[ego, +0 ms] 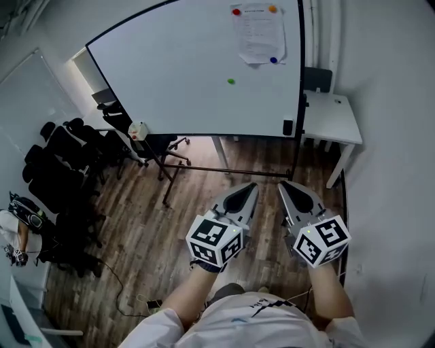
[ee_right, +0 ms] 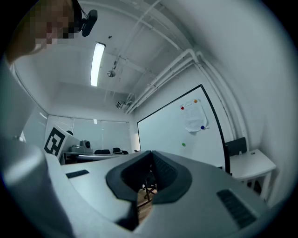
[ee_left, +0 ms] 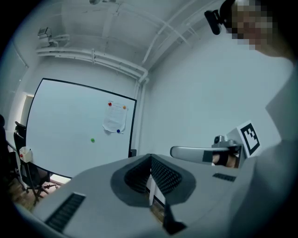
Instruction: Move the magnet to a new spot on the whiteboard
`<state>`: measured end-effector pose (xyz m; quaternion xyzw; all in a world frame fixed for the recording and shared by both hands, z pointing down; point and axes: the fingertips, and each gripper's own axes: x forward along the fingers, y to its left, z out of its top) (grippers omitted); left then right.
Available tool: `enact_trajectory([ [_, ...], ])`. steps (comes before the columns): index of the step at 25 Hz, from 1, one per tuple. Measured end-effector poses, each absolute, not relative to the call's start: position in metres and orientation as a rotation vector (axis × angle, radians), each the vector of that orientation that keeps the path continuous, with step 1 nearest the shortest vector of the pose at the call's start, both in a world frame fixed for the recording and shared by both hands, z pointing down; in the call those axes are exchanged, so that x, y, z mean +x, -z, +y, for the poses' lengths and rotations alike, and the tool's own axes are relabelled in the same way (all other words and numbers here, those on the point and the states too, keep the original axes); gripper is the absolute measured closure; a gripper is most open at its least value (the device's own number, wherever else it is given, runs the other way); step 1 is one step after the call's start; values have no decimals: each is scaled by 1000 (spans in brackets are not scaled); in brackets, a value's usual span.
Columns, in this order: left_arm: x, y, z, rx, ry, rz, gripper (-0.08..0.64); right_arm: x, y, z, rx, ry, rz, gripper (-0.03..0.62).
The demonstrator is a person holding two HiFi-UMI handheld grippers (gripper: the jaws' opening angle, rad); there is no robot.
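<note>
A small green magnet [ego: 231,81] sticks alone near the middle of the whiteboard [ego: 170,75]. It also shows in the left gripper view as the green magnet [ee_left: 92,140] and in the right gripper view as the green magnet [ee_right: 183,144]. A sheet of paper [ego: 258,32] at the board's top right is pinned by a red magnet [ego: 236,11], an orange magnet [ego: 272,9] and a blue magnet [ego: 274,60]. My left gripper [ego: 252,185] and right gripper [ego: 281,183] hover side by side over the wood floor, well short of the board. Both are shut and hold nothing.
A white desk [ego: 333,115] stands right of the board's stand. A black eraser [ego: 287,126] sits on the board's lower edge. Several black chairs [ego: 68,156] crowd the left side, and a seated person [ego: 13,228] is at the far left. Cables [ego: 136,299] lie on the floor.
</note>
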<state>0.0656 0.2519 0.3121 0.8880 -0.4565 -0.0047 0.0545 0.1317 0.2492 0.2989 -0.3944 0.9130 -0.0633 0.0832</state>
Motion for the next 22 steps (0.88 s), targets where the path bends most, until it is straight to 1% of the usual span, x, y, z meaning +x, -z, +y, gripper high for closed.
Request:
enact_trajectory([
  [10,65,-318,227,2691,23,-1399,551,129,-298,225,-1171,187,2732,578],
  [22,34,-311,115,2768,72,-1325,551,95,-293,125,-1293,118,2736,578],
])
